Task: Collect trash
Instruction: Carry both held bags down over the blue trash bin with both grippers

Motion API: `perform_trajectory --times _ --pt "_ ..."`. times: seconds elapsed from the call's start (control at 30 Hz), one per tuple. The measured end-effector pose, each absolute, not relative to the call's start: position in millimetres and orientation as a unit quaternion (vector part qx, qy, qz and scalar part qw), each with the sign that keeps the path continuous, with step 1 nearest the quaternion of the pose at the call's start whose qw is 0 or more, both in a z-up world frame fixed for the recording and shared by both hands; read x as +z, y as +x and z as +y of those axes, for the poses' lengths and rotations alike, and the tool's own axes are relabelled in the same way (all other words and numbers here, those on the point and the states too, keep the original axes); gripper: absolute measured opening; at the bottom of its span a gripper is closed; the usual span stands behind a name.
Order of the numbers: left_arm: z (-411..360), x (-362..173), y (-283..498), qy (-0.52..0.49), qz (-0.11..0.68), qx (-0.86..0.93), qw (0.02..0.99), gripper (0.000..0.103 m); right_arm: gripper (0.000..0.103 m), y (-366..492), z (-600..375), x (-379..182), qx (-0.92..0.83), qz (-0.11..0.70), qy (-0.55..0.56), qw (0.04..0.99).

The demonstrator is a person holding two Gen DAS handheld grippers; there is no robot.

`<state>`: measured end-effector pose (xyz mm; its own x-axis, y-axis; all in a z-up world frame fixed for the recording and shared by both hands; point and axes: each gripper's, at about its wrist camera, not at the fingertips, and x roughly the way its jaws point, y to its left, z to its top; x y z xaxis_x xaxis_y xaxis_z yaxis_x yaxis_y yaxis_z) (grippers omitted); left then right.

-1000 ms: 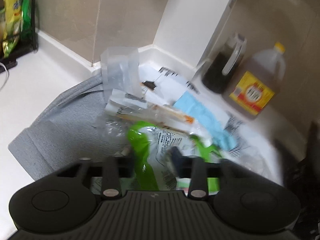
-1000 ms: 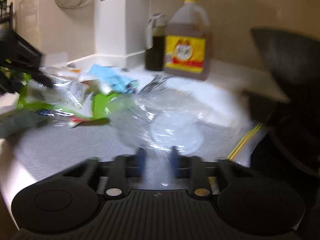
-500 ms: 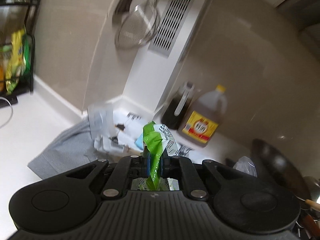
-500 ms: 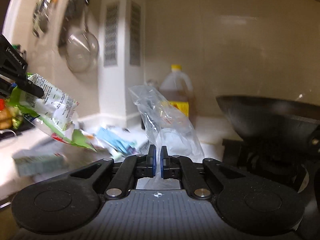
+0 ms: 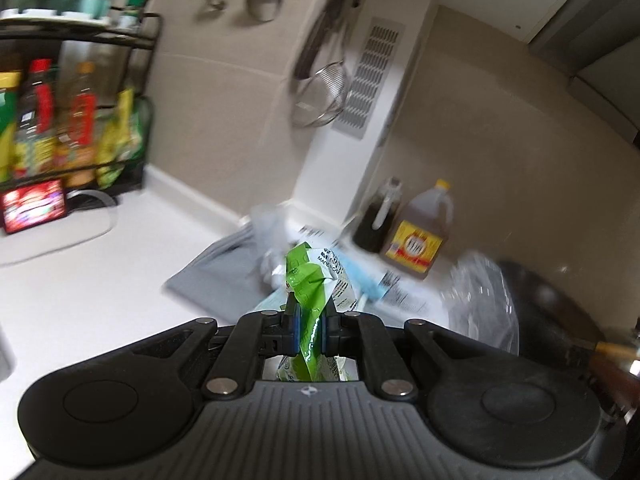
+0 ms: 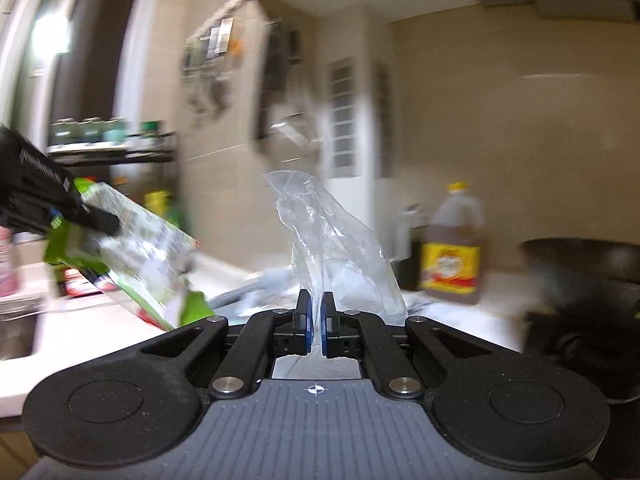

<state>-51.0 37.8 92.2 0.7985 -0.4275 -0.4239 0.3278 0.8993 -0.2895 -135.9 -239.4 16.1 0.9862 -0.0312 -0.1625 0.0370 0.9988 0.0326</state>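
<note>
Between the blue pads of the left gripper sits a green wrapper, pinched tight and held up above the white worktop. More trash lies far below on a gray cloth, next to a dark bottle and a big jug with a yellow label. A rack of sauces stands by the tiled wall, and a strainer hangs up high.

From the right side, the right gripper pinches a clear plastic bag, also lifted off the worktop. The left gripper shows at the edge with the green wrapper hanging down.

The clear bag is thin and slippery, so I think it could slide out if the gripper shakes. The wrapper hangs low and could bump things on the worktop. A black wok sits close on the right, and the bag could brush it. No trash bin shows in either view.
</note>
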Motion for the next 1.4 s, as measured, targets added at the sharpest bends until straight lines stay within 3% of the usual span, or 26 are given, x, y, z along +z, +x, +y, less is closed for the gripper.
perform_trajectory --times 0.4,0.67,1.4 --pt "97 31 -149 -0.066 0.314 -0.128 0.939 0.009 0.005 -178 -158 2 0.126 0.164 0.005 0.978" --pt "96 -25 -150 -0.047 0.385 -0.106 0.916 0.009 0.005 -175 -124 -42 0.127 0.258 -0.009 0.958" --pt "77 -50 -141 -0.007 0.403 -0.107 0.909 0.009 0.005 -164 -118 -58 0.132 0.297 -0.023 0.946"
